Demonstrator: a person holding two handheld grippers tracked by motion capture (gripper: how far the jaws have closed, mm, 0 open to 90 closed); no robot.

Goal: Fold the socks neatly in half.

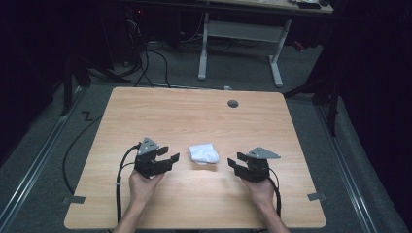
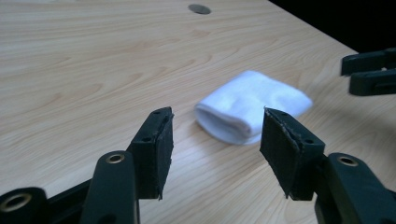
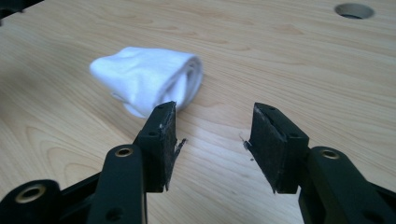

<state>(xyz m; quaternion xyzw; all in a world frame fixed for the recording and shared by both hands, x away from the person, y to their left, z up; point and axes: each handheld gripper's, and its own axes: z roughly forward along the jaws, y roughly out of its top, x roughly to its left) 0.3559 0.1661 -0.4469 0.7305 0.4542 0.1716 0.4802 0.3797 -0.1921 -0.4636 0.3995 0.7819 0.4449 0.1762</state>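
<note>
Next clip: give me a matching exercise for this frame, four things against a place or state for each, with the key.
Things:
1. left gripper
2. right gripper
3. folded white cloth
4. round hole

Places or states:
A. lies on the table between the two grippers, touched by neither
B. open, on the cloth's left in the high view
C. in the tabletop near the far edge
D. open, on the cloth's right in the high view

Pairs: 1-B, 2-D, 3-A, 4-C
</note>
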